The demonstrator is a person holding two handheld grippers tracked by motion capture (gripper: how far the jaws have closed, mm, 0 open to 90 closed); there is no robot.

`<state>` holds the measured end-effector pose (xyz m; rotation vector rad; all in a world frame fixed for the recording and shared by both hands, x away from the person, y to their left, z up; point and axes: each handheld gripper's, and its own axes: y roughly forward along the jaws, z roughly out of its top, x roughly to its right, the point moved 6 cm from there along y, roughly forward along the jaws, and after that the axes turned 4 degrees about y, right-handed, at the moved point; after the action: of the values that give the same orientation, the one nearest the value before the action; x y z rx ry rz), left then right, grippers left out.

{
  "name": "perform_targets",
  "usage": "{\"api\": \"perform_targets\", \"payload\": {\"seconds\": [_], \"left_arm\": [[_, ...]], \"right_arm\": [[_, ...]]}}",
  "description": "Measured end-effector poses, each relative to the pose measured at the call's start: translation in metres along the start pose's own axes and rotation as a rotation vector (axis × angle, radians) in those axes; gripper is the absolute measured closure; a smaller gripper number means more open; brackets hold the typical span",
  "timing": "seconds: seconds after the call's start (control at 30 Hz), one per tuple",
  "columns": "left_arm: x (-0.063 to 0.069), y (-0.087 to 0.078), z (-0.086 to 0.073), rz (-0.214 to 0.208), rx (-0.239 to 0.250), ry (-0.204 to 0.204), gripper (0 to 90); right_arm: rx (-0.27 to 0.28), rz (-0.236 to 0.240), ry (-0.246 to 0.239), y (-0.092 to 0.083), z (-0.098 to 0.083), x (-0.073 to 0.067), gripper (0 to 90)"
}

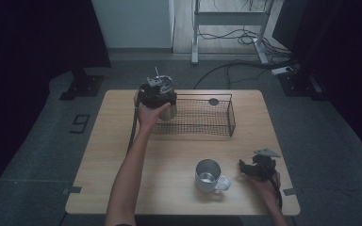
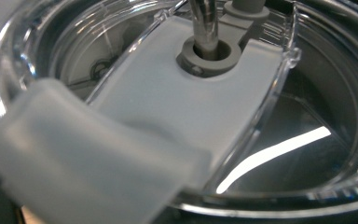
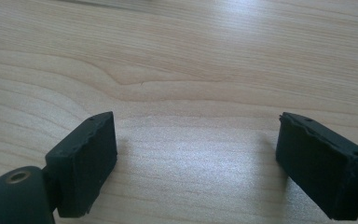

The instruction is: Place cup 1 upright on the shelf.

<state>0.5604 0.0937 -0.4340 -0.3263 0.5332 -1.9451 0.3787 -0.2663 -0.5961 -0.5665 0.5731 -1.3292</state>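
Tumbler (image 1: pixel 168 111), steel with clear straw lid, clamped in left gripper (image 1: pixel 156 90); right gripper (image 3: pixel 196 158) apart

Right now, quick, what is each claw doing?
Left claw: at the lidded tumbler, grip cannot be told.
Right claw: open, empty, above the table.

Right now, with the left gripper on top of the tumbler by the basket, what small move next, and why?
Probably ease the left gripper straight down a touch, slowly. It sits over the tumbler at the left end of the wire basket, its camera close on the clear lid and straw; whether the jaws grip can't be told, so confirm first.
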Motion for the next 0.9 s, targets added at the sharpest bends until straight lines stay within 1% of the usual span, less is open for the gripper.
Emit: {"api": "perform_targets", "payload": {"seconds": [0.23,0.5,0.67,0.9], "left_arm": [[0.0,0.008,-0.011,0.005,-0.023,-0.008,3.9],[0.0,0.015,-0.021,0.019,-0.048,-0.002,3.8],[0.001,0.023,-0.032,0.025,-0.075,-0.003,3.8],[0.005,0.031,-0.04,0.026,-0.089,0.002,3.8]], "right_arm": [[0.0,0.001,0.0,0.0,0.0,0.0,12.6],[0.001,0.001,-0.001,0.0,0.0,0.0,12.6],[0.001,0.001,-0.001,0.0,0.0,0.0,12.6],[0.001,0.001,-0.001,0.0,0.0,0.0,12.6]]}}
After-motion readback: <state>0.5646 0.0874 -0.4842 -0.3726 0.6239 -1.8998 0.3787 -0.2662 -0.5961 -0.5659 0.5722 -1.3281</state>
